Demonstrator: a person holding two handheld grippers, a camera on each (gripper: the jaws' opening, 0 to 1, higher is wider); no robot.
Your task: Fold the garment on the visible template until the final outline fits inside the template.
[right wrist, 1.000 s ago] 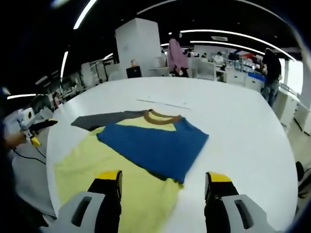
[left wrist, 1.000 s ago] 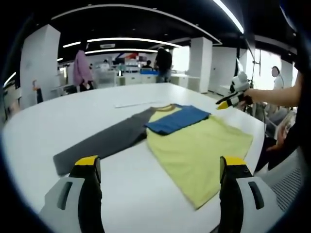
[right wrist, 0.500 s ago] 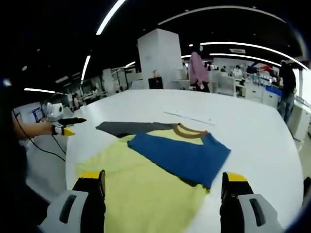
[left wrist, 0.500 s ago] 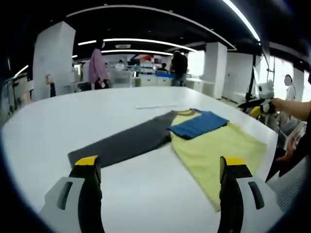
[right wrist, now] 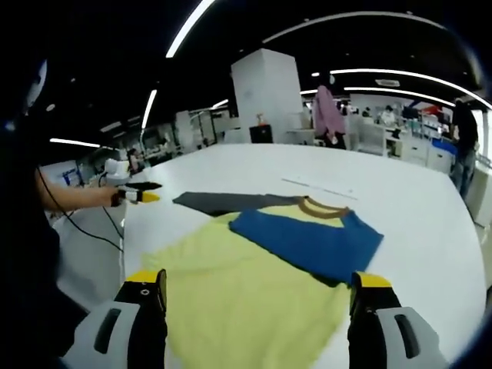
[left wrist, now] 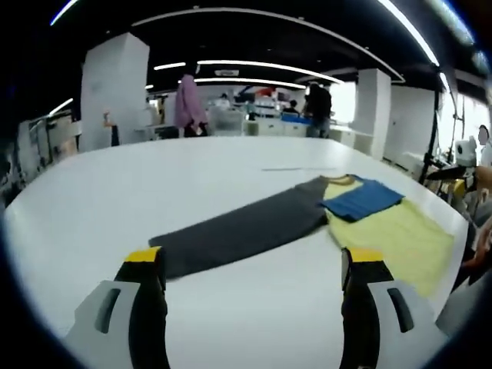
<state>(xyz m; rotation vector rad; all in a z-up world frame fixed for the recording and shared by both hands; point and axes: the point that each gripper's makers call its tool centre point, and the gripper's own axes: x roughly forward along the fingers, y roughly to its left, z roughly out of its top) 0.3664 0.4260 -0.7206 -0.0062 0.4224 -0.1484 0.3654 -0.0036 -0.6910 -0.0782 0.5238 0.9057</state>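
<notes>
The room was a big open workshop with strip lights overhead, white pillars, benches at the back and a few people standing there. You worked at a wide white table point(left wrist: 92, 200). The shirt point(right wrist: 254, 300) lay flat on it: yellow body, brown collar, the blue sleeve point(right wrist: 311, 244) already folded across the chest, the grey sleeve point(left wrist: 238, 231) stretched straight out to the side. A thin pale line point(right wrist: 319, 188) on the table beyond the collar may have been part of the template, but I could not tell.

Your left gripper point(left wrist: 250, 265) hung above the table near the cuff end of the grey sleeve, jaws spread wide, nothing between them. Your right gripper point(right wrist: 257, 288) hovered over the hem side of the yellow body, jaws likewise apart and empty. The left gripper also showed in the right gripper view, held off the table edge.

The shirt looked light, soft and limp, so it would likely sag and drag rather than keep its shape. I would take the grey sleeve by the cuff edge, pinching a single layer, and lay it over the chest.
</notes>
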